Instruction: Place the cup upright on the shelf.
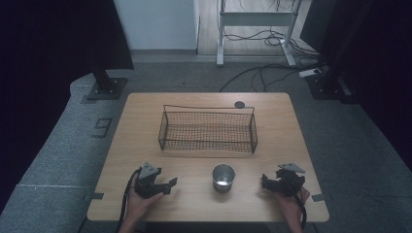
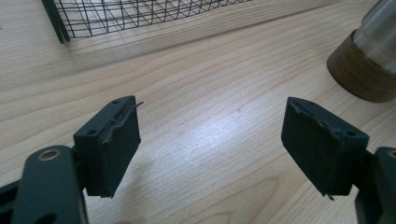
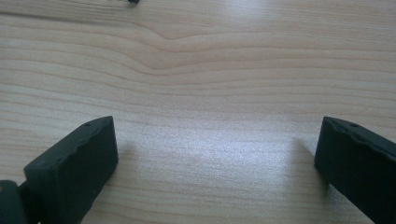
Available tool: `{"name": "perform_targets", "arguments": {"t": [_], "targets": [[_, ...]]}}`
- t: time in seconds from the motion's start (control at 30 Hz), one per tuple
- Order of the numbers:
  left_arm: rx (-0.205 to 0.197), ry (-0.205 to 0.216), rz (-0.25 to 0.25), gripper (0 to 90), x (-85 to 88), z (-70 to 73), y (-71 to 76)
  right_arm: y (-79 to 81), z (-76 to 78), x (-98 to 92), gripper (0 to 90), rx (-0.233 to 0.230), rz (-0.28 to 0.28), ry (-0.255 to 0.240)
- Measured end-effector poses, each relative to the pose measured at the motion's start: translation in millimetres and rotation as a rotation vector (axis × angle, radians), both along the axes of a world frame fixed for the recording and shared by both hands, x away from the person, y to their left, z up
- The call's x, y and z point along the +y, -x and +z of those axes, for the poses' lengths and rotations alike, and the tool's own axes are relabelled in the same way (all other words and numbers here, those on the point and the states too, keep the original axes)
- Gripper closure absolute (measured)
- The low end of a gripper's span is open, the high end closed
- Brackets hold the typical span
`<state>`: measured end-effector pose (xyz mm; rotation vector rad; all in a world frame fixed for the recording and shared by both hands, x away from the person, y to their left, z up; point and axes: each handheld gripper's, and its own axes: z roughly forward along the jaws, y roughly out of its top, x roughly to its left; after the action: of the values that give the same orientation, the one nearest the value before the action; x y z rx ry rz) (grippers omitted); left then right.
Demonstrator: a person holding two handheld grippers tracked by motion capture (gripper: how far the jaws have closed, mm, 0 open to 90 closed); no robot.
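One table (image 1: 145,116); one wire basket (image 1: 208,130) behind the single steel cup (image 1: 223,178). Left hand-held gripper (image 1: 167,186) left of cup, right hand-held gripper (image 1: 266,182) right of cup; both level, jaws spread, empty.

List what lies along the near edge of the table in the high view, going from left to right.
Left gripper → metal cup → right gripper. The wire basket sits farther back, so it is left out of this row.
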<state>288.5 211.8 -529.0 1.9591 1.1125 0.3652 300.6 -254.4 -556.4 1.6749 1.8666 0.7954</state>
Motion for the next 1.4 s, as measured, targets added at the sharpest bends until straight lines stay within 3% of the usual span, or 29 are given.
{"name": "perform_targets", "arguments": {"t": [0.37,0.5,0.87,1.4], "targets": [[0.011,0.003,-0.001,18.7,-0.8,-1.4,3.0,-0.1,0.0,-3.1,0.0,-0.001,0.0,0.0],[0.01,0.012,0.008,17.6,0.3,-0.1,3.6,0.5,0.0,-5.3,0.0,-0.002,-0.03,-0.003],[-0.013,0.088,-0.03,16.5,4.8,11.5,8.1,1.6,-0.1,-5.9,0.0,-0.002,-0.022,0.002],[-0.04,0.131,-0.08,14.3,2.9,28.0,12.7,0.5,0.0,-7.4,0.0,0.0,-0.004,-0.003]]}}
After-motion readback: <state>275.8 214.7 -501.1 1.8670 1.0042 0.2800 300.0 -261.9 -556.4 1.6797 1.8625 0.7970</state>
